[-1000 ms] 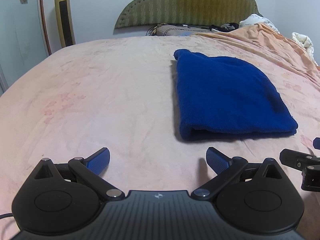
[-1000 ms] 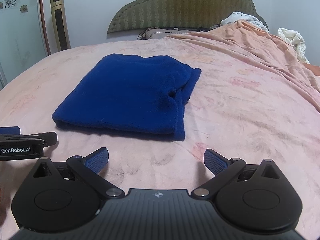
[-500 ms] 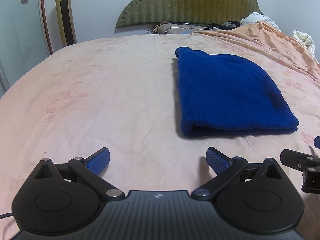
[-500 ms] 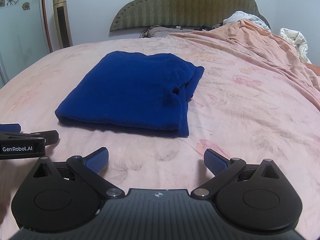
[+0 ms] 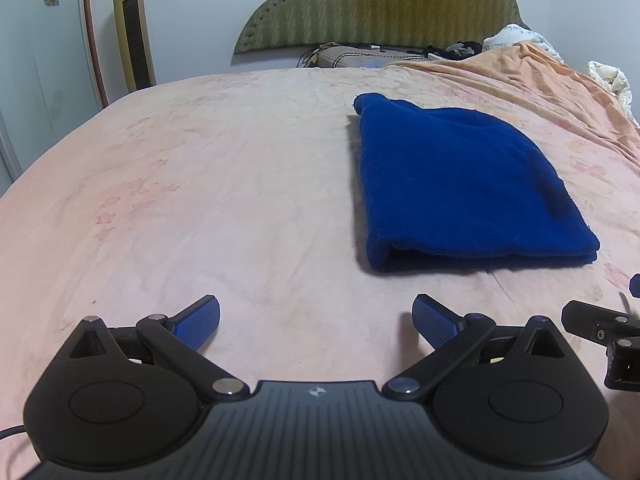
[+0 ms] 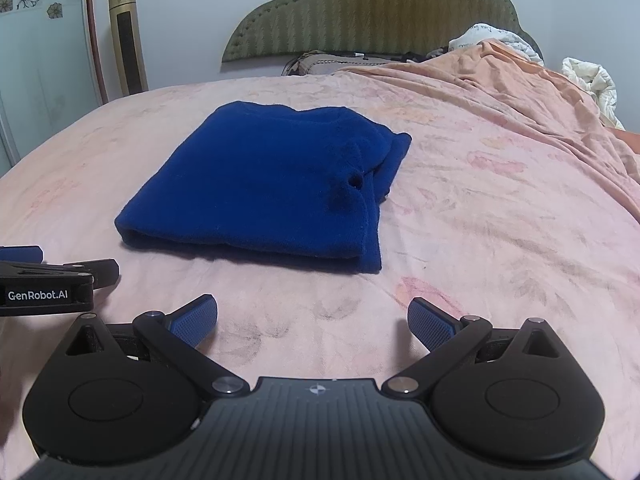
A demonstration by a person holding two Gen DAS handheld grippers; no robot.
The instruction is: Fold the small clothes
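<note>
We hold the left gripper (image 5: 316, 318) and the right gripper (image 6: 313, 318) wide apart in the jaws, both empty, above the pink bedsheet (image 5: 200, 184). The folded blue garment (image 6: 264, 184) lies ahead, not touched.

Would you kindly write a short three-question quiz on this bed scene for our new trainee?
1. True or false: the left gripper is shut on the blue garment.
2. Which way does the garment's thick rolled fold face? A) toward the grippers B) toward the headboard C) upward
3. Fill in: the garment lies on a ____ bedsheet.

Key: 1. False; both it and the right gripper are open, short of the garment. 2. A. 3. Pink.
</note>
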